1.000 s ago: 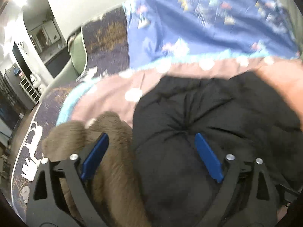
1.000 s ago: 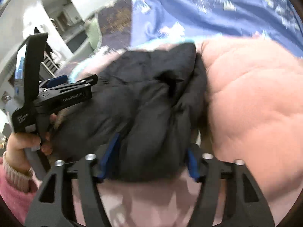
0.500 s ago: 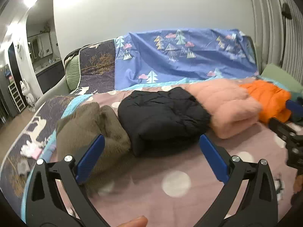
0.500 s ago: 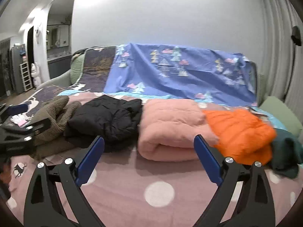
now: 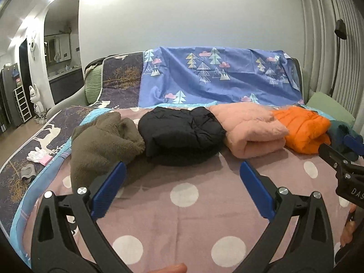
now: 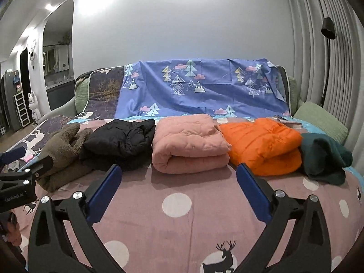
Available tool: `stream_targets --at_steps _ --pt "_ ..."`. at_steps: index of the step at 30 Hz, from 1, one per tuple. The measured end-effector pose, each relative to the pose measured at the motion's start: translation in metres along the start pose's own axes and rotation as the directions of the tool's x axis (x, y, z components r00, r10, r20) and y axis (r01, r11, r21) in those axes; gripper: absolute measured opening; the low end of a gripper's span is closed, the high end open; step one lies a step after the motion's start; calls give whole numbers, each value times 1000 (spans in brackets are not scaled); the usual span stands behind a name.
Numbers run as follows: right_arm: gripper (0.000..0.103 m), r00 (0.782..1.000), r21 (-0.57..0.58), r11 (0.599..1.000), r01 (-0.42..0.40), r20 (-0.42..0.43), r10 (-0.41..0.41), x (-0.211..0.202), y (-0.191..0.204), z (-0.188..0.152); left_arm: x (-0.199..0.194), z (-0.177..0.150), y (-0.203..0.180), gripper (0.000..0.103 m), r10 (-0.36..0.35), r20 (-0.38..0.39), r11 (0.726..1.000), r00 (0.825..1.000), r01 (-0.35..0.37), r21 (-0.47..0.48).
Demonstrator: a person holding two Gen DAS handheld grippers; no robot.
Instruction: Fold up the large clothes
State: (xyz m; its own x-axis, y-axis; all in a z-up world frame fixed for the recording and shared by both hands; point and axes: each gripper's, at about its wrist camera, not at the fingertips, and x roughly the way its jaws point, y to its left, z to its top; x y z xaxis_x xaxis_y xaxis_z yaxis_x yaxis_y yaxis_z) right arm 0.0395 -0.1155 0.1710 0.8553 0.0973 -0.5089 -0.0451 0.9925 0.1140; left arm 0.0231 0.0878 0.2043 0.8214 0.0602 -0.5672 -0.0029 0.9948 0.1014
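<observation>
Covering most of both views, the sofa bed [image 6: 182,232] carries a pink dotted blanket, with a blue tree-print sheet [image 6: 204,91] draped over its backrest. Five folded garments lie in a row along the back of the blanket, each touching its neighbour: brown fleece [image 6: 64,150], black jacket [image 6: 122,141], pink quilted coat [image 6: 188,147], orange puffer jacket [image 6: 264,147] and dark green garment [image 6: 325,157] at the far right end. A green cushion [image 6: 320,118] sits behind the green garment.

Both tools hover over the bare blanket in front of the row, clear of all clothing. The left hand-held gripper [image 5: 182,188] has its blue pads spread wide with nothing between them. The right hand-held gripper [image 6: 179,188] is likewise spread wide and holds nothing.

White gloves [image 5: 37,153] and a small pink item lie on the dark deer-print cover at the left edge.
</observation>
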Motion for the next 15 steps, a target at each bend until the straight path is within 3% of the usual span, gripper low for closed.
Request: stream_targets --at_steps 15 --pt "101 999 48 998 33 -13 -32 -16 -15 -13 -6 -15 -23 101 6 -9 999 1000 -5 33"
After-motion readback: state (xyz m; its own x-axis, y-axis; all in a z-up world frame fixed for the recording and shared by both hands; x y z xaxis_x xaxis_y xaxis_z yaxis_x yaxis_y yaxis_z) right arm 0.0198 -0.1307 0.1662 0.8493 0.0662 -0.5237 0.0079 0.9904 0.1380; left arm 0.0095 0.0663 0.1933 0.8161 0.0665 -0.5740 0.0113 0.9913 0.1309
